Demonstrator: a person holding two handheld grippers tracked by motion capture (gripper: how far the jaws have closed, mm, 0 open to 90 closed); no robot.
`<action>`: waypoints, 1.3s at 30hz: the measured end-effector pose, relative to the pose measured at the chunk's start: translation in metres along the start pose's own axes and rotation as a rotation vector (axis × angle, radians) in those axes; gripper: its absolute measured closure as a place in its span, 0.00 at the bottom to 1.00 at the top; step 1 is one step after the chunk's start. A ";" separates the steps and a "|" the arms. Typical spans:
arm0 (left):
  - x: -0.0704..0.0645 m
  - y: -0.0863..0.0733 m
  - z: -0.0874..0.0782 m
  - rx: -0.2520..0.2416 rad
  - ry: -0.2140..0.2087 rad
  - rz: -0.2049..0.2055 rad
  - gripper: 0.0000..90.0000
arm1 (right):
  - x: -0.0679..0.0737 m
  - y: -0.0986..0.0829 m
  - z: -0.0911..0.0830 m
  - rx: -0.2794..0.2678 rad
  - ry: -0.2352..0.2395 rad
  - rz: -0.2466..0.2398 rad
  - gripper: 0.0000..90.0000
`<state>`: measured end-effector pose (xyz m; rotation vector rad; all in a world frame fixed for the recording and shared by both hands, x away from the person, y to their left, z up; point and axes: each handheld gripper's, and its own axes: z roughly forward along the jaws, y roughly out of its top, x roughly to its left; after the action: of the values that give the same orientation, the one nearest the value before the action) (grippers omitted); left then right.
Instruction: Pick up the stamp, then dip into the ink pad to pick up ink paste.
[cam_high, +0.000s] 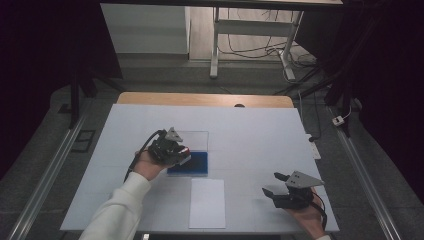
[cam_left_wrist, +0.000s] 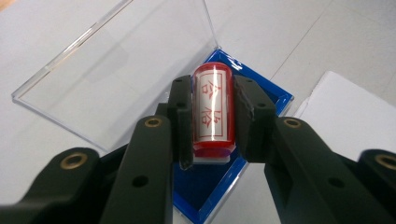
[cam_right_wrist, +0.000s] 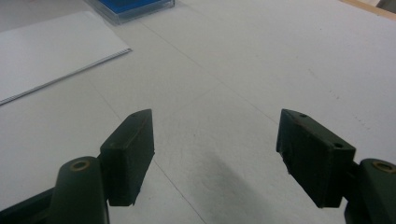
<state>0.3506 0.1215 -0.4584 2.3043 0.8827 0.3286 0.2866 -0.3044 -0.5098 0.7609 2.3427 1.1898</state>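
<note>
One red stamp (cam_left_wrist: 213, 109) with red characters on a white label sits clamped in the left hand-held gripper (cam_left_wrist: 212, 119), above a blue ink pad (cam_left_wrist: 275, 100). The right hand-held gripper (cam_right_wrist: 215, 158) hovers wide apart, empty, over the worktop (cam_right_wrist: 261, 65).

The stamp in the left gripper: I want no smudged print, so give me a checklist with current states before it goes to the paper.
1. Stamp clamped in the left gripper: ok.
2. Ink pad lid open: ok.
3. Stamp face inked: cannot tell, it faces down.
4. White paper lying flat near the pad: ok.
5. Right gripper open, off the paper: ok.
6. Paper held down: not ok.
</note>
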 end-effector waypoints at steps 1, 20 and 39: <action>0.000 0.000 0.001 0.003 0.001 0.001 0.78 | 0.000 0.000 0.000 0.001 0.000 0.000 0.31; -0.003 0.003 0.018 0.046 -0.002 0.023 0.78 | -0.001 -0.002 -0.002 -0.012 -0.001 0.009 0.31; 0.000 -0.002 0.028 0.097 -0.023 0.003 0.78 | -0.001 -0.002 -0.003 0.000 -0.008 0.012 0.32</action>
<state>0.3623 0.1090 -0.4811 2.3936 0.9016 0.2648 0.2850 -0.3082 -0.5100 0.7794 2.3348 1.1896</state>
